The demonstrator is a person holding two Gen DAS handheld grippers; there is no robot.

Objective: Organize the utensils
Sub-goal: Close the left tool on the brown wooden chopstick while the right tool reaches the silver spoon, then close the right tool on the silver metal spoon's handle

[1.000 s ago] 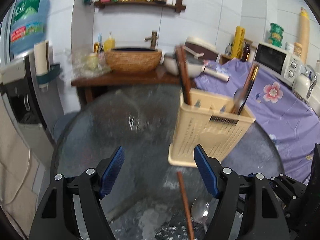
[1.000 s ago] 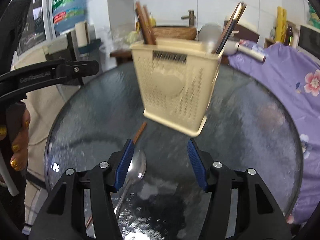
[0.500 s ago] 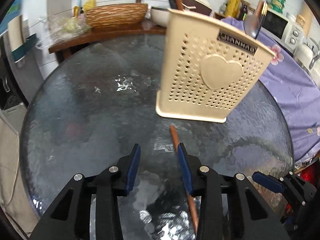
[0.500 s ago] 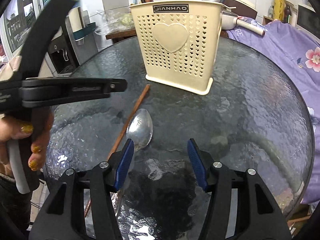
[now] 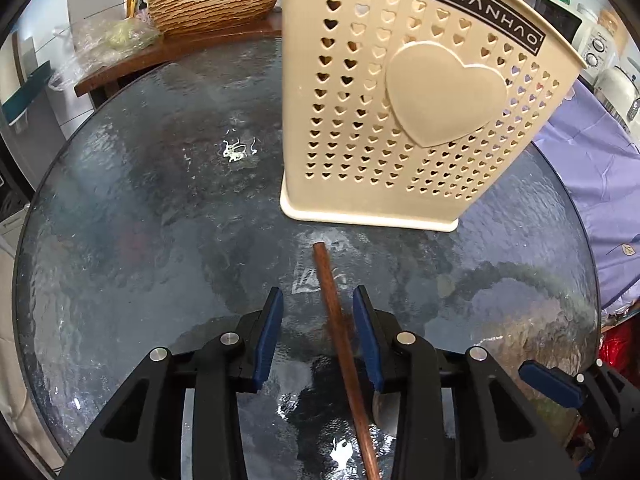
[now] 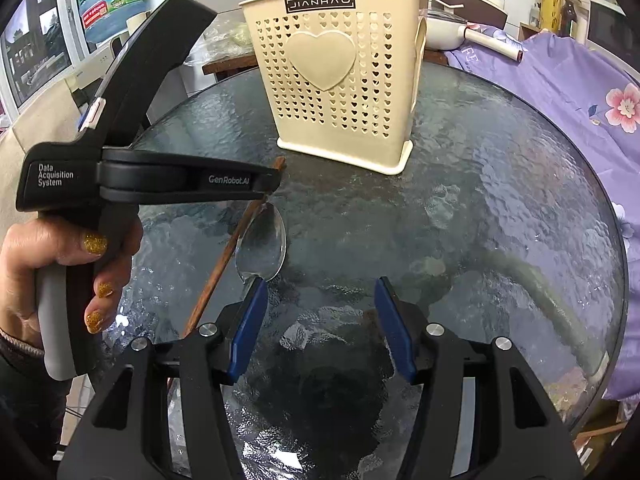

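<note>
A cream perforated utensil holder (image 5: 416, 112) with a heart on its side stands on the round glass table (image 5: 132, 216) and holds several utensils; it also shows in the right wrist view (image 6: 340, 80). A brown wooden chopstick (image 5: 340, 340) lies on the glass before it. My left gripper (image 5: 317, 300) is open, low over the table, with the chopstick between its blue pads, not clamped. A metal spoon (image 6: 262, 246) lies beside the chopstick (image 6: 224, 260). My right gripper (image 6: 320, 292) is open and empty, just right of the spoon bowl.
A wooden side table with a woven basket (image 5: 216, 4) stands behind the glass table. A purple flowered cloth (image 6: 560, 80) covers the surface on the right. A water dispenser bottle (image 6: 108, 0) stands at the far left. The left hand-held gripper body (image 6: 152, 176) crosses the right view.
My left gripper has dropped and moved forward toward the holder, its jaws narrowing around the chopstick. My right gripper has come lower and nearer the spoon.
</note>
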